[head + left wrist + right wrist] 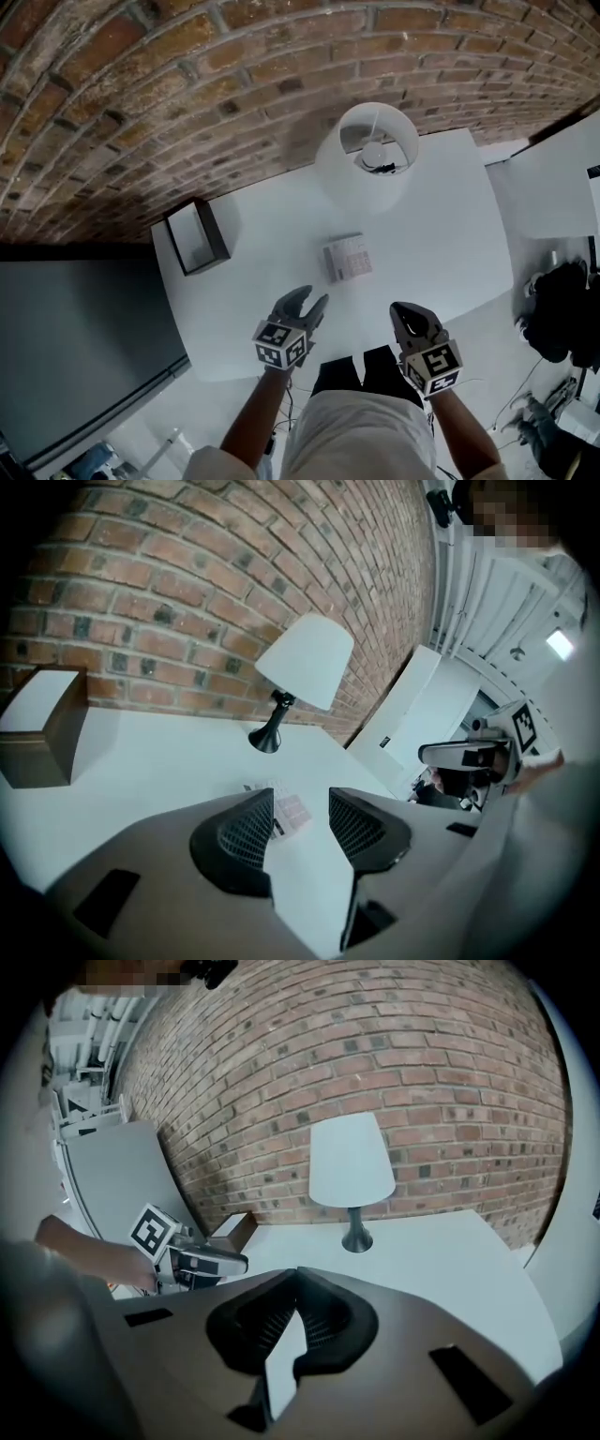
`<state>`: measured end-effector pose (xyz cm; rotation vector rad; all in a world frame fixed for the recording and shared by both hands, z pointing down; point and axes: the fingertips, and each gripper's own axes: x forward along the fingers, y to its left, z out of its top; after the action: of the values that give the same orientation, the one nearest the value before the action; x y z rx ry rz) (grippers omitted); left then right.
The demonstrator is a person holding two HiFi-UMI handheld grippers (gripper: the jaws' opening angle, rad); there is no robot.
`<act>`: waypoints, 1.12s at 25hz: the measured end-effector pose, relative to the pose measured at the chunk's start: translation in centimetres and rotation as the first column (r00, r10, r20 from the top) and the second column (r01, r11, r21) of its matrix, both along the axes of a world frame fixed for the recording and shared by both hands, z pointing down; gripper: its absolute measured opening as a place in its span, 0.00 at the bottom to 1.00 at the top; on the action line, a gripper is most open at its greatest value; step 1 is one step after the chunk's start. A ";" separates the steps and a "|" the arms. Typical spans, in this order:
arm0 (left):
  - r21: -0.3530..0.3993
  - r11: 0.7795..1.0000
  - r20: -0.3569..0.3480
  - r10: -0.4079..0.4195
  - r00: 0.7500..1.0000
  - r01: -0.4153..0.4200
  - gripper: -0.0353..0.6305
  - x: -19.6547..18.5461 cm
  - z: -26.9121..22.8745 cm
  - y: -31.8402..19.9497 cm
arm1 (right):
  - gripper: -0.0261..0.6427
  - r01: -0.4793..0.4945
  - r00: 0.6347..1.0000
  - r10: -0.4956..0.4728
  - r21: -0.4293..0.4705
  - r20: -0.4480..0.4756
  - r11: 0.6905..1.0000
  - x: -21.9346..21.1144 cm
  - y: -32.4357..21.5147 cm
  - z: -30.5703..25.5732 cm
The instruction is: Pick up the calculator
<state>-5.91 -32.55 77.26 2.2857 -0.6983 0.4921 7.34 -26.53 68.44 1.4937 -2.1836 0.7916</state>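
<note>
The calculator (pixel 347 258) is small, pale grey and flat, with rows of keys, and lies near the middle of the white table (pixel 441 234). My left gripper (pixel 311 298) hovers over the table's near edge, a little short and to the left of the calculator, with its jaws apart and nothing between them. In the left gripper view the calculator (pixel 289 810) shows just beyond the left jaw's tip. My right gripper (pixel 405 311) hangs near the front edge, to the right of the calculator. In the right gripper view its fingertips (pixel 298 1277) meet, with nothing held.
A white-shaded lamp (pixel 375 150) on a dark base stands at the back of the table. A brown open box (pixel 197 234) sits at the left end by the brick wall. A dark panel lies left of the table, and cluttered floor to its right.
</note>
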 end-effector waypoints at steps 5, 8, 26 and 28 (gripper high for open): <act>-0.066 0.998 0.030 -0.013 0.999 0.015 0.37 1.1 4.9 -1.7 | 0.06 0.017 1.000 -0.017 -0.012 -0.005 1.000 0.2 -1.9 2.7; -0.124 0.991 0.049 -0.037 0.998 0.043 0.40 1.6 7.6 -2.4 | 0.06 0.025 1.000 -0.025 -0.054 0.004 0.998 0.1 -2.7 3.9; -0.400 0.913 0.021 -0.072 0.997 0.074 0.45 5.3 14.7 -3.9 | 0.06 -0.009 0.998 0.014 -0.089 0.064 0.996 -0.4 -4.3 7.0; -0.440 0.895 0.001 -0.072 0.997 0.065 0.44 5.6 15.1 -3.8 | 0.06 -0.011 0.998 0.017 -0.092 0.065 0.996 -0.5 -4.4 7.1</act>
<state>-0.31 -36.32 92.33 1.8306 -0.5871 0.5368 6.87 -30.91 75.58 1.4590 -2.1541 0.9452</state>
